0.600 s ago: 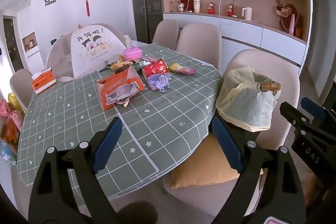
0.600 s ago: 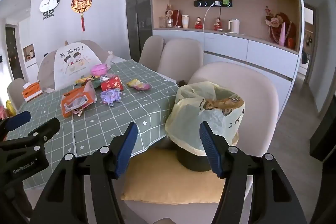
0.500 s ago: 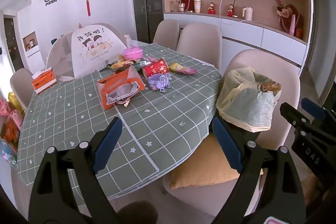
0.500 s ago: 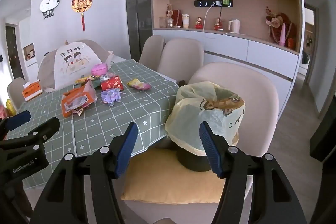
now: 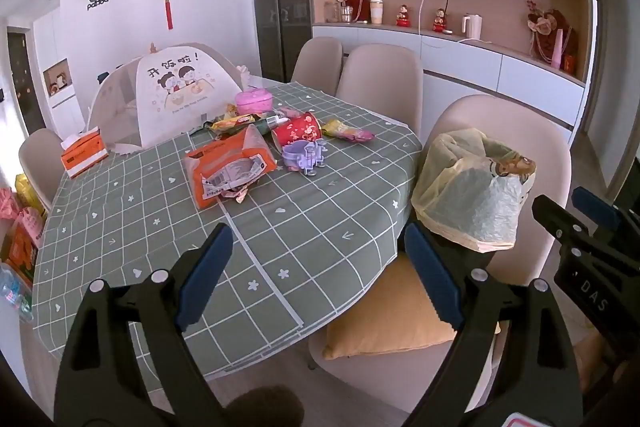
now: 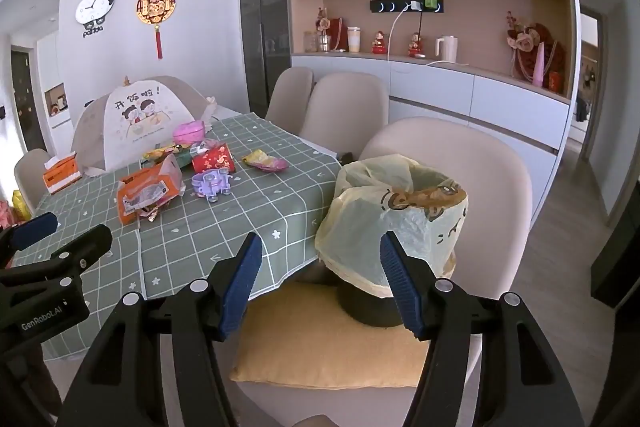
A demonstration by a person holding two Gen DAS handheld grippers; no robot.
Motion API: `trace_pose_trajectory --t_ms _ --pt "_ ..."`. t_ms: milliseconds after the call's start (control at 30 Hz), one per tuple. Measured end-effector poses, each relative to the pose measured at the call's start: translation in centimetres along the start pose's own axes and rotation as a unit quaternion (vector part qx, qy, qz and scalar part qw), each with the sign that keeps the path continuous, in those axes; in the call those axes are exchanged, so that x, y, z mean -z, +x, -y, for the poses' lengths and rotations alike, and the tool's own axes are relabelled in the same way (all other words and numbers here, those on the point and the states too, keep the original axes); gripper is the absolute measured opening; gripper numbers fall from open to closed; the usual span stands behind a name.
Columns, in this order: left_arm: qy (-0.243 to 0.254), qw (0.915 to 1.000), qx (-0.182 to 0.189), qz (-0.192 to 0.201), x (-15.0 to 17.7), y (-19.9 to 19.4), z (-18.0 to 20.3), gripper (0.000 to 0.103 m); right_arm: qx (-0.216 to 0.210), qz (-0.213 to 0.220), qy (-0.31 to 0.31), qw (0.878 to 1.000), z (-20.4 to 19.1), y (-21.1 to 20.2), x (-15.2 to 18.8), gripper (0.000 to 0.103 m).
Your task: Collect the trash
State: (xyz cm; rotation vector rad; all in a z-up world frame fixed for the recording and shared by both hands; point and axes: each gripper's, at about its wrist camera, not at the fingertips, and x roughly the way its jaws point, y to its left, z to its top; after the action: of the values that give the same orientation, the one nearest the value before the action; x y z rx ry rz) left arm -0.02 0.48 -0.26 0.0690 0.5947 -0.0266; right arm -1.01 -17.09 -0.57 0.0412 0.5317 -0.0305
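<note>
risk: both the left gripper (image 5: 318, 267) and right gripper (image 6: 320, 279) hang wide open and empty, wrappers (image 5: 230, 169) sit mid-table well apart from the lined bin (image 6: 400, 223) on the chair, so a loose pinch could drop crumpled scraps short.

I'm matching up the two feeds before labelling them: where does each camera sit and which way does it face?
Left wrist: on the left claw, tilted down over the table towards the litter; its own open fingers show, with the right claw at the right edge.
Right wrist: on the right claw, tilted down at the lined bin on a chair; its open fingers show, with the left claw at the left edge.
Shared: table, bin, orange packet, red cup, shelves.
</note>
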Motion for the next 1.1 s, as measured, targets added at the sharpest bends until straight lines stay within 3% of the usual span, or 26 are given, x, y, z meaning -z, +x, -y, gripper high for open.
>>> trace_pose_trajectory --t_ms 1100 --pt "-0.002 1.0 0.0 0.002 0.21 -0.06 -0.1 0.084 -0.003 0.001 0.0 1.0 0.26 0.22 -0.06 0.058"
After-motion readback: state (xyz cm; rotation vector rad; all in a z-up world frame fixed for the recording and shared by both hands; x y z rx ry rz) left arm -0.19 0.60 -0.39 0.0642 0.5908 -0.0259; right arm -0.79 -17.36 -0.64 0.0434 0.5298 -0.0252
